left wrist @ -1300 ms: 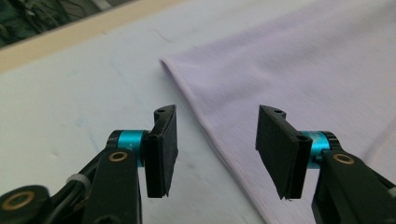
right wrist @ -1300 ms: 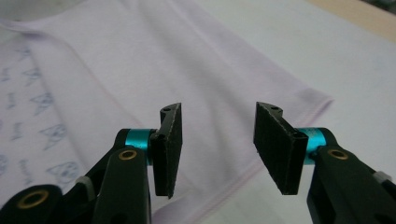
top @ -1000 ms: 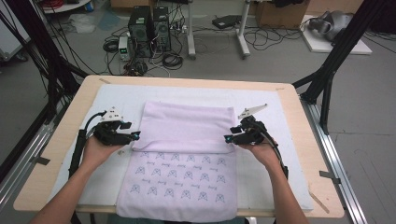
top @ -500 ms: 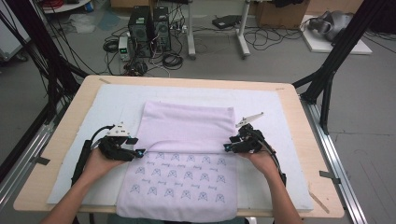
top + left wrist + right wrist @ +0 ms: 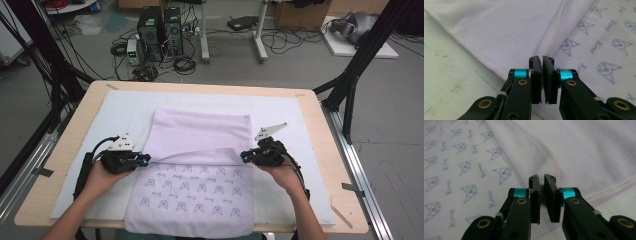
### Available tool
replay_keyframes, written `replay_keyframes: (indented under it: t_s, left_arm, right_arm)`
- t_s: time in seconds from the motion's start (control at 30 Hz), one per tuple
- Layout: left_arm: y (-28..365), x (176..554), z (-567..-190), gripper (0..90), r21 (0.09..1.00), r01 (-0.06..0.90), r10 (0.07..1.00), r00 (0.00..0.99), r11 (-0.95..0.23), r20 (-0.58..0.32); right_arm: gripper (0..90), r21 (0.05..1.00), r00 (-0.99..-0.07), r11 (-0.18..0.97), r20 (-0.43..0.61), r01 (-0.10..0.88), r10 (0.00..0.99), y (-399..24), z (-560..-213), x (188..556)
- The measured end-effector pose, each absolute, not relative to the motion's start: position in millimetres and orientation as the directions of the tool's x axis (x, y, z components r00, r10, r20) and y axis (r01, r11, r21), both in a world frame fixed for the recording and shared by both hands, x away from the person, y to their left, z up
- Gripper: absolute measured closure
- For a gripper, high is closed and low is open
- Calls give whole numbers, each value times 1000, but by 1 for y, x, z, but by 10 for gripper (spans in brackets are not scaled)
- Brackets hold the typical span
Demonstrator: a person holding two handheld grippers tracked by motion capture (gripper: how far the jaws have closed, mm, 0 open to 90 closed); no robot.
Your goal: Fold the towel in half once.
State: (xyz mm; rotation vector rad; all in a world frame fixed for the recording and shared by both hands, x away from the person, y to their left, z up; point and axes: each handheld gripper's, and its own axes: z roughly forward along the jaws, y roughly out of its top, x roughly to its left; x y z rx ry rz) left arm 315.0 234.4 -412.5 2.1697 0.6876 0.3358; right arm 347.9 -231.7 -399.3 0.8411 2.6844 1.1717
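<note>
High view has me at the near side of the table (image 5: pixel 60 165), a white mat (image 5: pixel 120 112) spread over it and the lilac towel (image 5: pixel 200 132) lying in the middle, its far half showing the plain side and its near half the side printed with little cat faces, the near hem hanging just off the table's front. My left gripper (image 5: pixel 145 159) sits at the towel's left edge and my right gripper (image 5: pixel 243 156) at its right edge, both level with the folded-over hem that runs across the middle. Along my left gripper (image 5: pixel 541 62) the jaws stand almost together, and I cannot tell whether cloth is caught between them or only lies beneath; the stitched hem runs just beside the tips. Along my right gripper (image 5: pixel 541 180) there is a narrow gap between the jaws with something pale inside it, which I take for a pinch of the hem, though I would not swear to it. The danger, as I judge it, is uneven hold: if one side has the hem and the other has only air, any pull will drag the fold crooked and bunch the cloth toward the gripping hand. A shallow pinch at the very edge could also slip under tension and drop the flap short. And if I have caught both layers, the lower one will come along and spoil the fold.
</note>
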Motion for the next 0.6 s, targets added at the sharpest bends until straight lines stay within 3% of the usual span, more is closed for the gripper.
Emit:
replay_keyframes:
  t_s: [0.3,0.53,0.6]
  left_arm:
    - [243,263,-399,857,793,303,546,837,-528,44]
    - [259,207,-393,857,798,297,526,850,-524,29]
    - [261,193,-394,853,784,297,504,863,-544,23]
  right_arm:
    - [839,789,-871,480,138,384,471,-249,-388,292]
    - [839,793,-908,498,158,351,388,-254,-391,233]
    - [785,796,-919,494,192,351,343,-256,-391,219]
